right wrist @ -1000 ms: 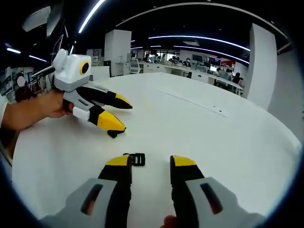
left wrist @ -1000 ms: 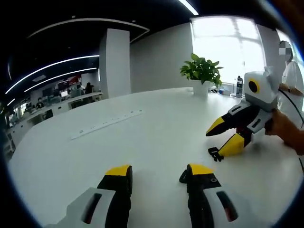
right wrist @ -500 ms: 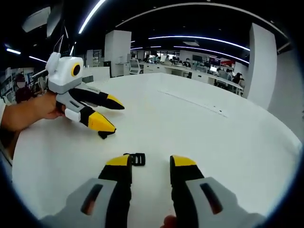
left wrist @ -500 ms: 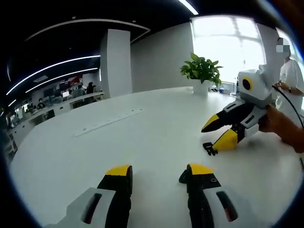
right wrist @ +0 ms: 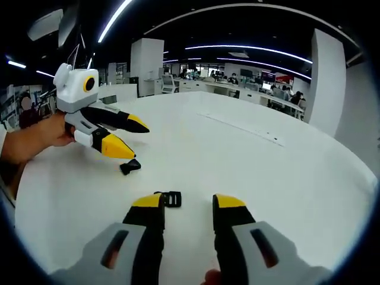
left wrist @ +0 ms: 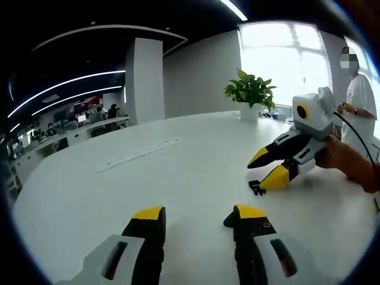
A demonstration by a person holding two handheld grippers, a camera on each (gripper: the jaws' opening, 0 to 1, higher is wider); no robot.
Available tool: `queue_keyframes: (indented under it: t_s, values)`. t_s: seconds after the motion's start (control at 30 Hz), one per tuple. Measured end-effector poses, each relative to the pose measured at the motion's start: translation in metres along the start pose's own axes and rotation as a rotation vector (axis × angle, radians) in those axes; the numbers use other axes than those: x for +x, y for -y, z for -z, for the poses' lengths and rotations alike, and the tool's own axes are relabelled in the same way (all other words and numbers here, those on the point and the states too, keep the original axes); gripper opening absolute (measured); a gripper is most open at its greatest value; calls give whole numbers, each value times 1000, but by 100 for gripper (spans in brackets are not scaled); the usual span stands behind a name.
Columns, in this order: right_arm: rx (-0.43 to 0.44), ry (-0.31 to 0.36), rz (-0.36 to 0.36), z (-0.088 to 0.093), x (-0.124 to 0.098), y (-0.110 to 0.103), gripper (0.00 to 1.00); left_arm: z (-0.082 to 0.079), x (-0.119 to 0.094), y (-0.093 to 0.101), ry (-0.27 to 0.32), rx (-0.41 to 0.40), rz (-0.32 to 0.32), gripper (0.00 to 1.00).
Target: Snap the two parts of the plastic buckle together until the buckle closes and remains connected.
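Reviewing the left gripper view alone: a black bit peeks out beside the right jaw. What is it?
Observer: The right gripper view shows it whole: a black buckle part lying on the table under the left hand-held gripper's lower tip.
Operator: Are those jaws shut on it?
Observer: No, they stand open, the part outside them.
Operator: And the other part?
Observer: A slotted buckle part lies flat beside the right hand-held gripper's left jaw, ungripped.

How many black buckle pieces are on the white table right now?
2. One buckle piece lies by the right gripper; the other buckle piece lies just below the left gripper, apart from it.
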State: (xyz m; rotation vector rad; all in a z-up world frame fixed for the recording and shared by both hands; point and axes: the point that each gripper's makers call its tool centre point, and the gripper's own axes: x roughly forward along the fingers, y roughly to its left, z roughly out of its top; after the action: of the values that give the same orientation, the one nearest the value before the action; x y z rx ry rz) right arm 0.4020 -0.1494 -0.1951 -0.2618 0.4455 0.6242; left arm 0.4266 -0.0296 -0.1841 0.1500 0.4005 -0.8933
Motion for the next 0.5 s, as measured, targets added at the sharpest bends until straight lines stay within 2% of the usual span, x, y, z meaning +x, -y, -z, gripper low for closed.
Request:
queue_keyframes:
  t_s: [0.1,0.3,0.5]
  values:
    - [0,2,-1,1,1,1,32,1,-9,-1,1,13,4,46]
    - [-4,0,0,1,2,2,32,17,-17,-3,-42,82,-18,46]
    - [1,4,0,0,3,1,32,25,-19,11,-55,92,7,46]
